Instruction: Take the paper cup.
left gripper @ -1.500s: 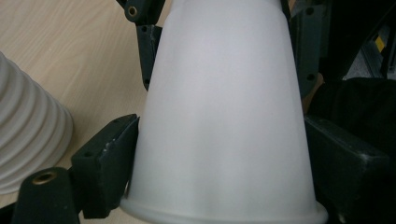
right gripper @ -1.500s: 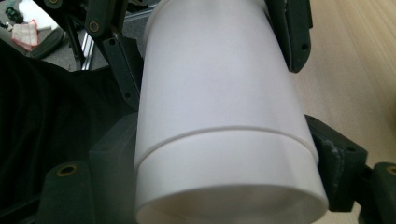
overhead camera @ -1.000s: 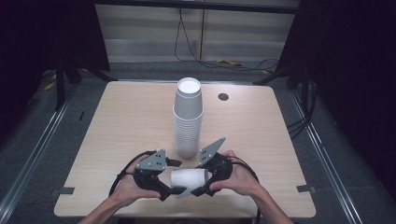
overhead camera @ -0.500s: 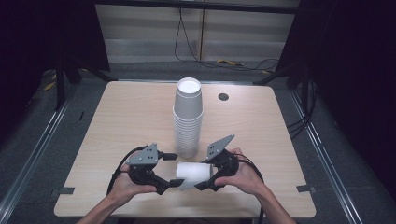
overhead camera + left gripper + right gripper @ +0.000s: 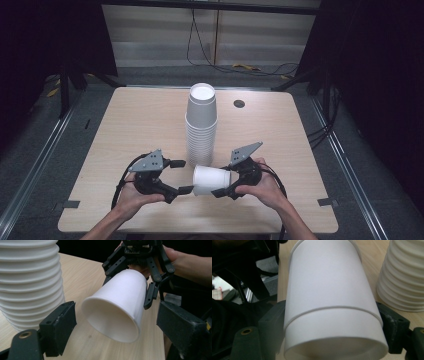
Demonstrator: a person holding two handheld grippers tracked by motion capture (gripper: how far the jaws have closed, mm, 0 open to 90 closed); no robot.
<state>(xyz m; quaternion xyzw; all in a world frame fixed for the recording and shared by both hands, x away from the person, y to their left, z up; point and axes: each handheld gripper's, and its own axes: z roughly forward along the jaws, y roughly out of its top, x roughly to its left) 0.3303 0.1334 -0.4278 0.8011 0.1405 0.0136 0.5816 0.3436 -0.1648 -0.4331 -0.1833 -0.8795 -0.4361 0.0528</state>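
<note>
No readable text, labels, brands or numbers anywhere. White cups (image 5: 211, 180) plain, unprinted. Grippers and wooden table (image 5: 135, 125) carry no legible markings.

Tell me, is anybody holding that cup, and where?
Yes. The right gripper clamps the white cup near its base. The left gripper is open, holding nothing.

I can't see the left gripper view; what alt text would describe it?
A white paper cup, mouth toward the camera, is clamped on its side by the right claw above a wooden table. The left claw's own jaws stand open around it, beside a tall cup stack.
</note>
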